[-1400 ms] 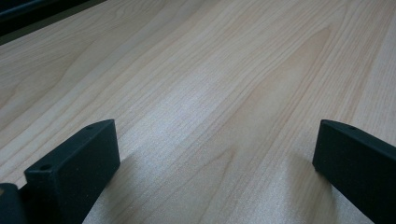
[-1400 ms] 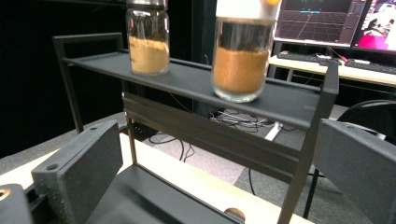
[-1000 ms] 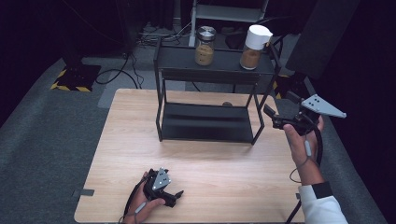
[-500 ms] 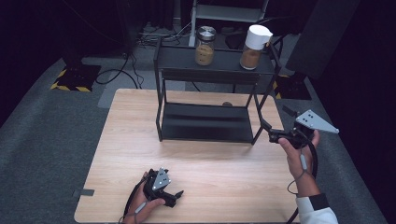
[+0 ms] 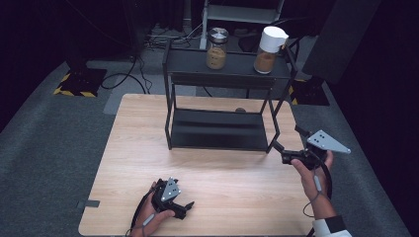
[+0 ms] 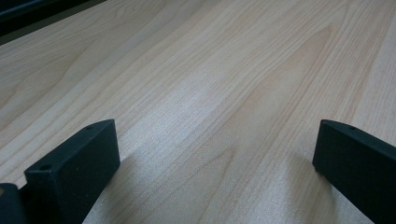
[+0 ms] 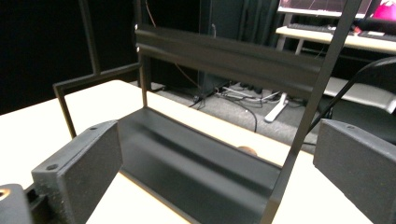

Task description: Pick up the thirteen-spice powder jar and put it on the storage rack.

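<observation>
Near the right edge of the surface (image 5: 128,148), right claw (image 5: 285,148) held open beside the front right leg of the black rack (image 5: 217,129), nothing between its jaws, left claw (image 5: 184,208) open, resting at the front edge, two jars (image 5: 216,48) on the rack's top shelf.

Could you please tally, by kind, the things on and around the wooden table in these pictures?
Jars on the rack's top shelf: 2, a metal-lidded jar and a white-lidded jar
Black two-tier rack: 1
Hand-held grippers: 2, left hand-held gripper, right hand-held gripper
Total: 5
</observation>
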Demonstrator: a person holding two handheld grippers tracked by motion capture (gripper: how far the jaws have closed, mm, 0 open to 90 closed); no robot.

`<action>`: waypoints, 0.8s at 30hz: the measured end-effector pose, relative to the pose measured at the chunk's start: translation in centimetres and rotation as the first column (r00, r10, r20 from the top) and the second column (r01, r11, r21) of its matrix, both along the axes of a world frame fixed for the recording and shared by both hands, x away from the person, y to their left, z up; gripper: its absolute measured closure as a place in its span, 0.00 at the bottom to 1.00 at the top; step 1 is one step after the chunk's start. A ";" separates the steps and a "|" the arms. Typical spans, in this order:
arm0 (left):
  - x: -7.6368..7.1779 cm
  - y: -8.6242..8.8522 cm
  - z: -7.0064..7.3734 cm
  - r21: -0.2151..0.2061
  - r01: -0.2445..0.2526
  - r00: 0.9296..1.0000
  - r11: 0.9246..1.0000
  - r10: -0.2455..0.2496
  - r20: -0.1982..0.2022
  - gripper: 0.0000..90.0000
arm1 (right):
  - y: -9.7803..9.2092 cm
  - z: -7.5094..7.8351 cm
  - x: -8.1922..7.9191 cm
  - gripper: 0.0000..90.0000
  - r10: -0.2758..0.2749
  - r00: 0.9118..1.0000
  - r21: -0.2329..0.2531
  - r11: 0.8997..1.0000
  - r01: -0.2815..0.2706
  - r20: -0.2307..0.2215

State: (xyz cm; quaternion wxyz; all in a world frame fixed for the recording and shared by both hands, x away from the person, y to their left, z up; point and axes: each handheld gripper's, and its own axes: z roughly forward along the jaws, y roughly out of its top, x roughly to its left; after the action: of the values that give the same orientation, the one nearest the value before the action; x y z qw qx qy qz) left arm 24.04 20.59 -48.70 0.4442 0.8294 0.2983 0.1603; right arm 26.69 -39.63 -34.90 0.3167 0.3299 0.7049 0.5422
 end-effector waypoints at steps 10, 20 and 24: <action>0.0 0.0 0.0 0.001 0.000 1.000 1.000 0.000 0.000 0.00 | -0.3 -2.2 -1.2 0.01 -0.008 0.999 0.000 1.000 0.008 -0.043; 0.0 0.0 0.0 0.000 -0.001 1.000 1.000 0.001 0.000 0.00 | -0.4 -4.4 -2.0 0.01 -0.014 0.996 -0.005 1.000 0.013 -0.087; -0.1 0.0 0.0 0.000 -0.002 1.000 1.000 0.002 0.000 0.00 | -0.3 -5.2 -2.3 0.01 -0.013 0.995 -0.013 1.000 0.012 -0.102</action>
State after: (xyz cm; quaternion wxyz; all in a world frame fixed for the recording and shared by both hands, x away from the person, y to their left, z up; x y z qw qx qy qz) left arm 23.99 20.56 -48.70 0.4441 0.8292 0.2989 0.1608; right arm 24.40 -39.98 -40.06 0.2859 0.3595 0.7213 0.5184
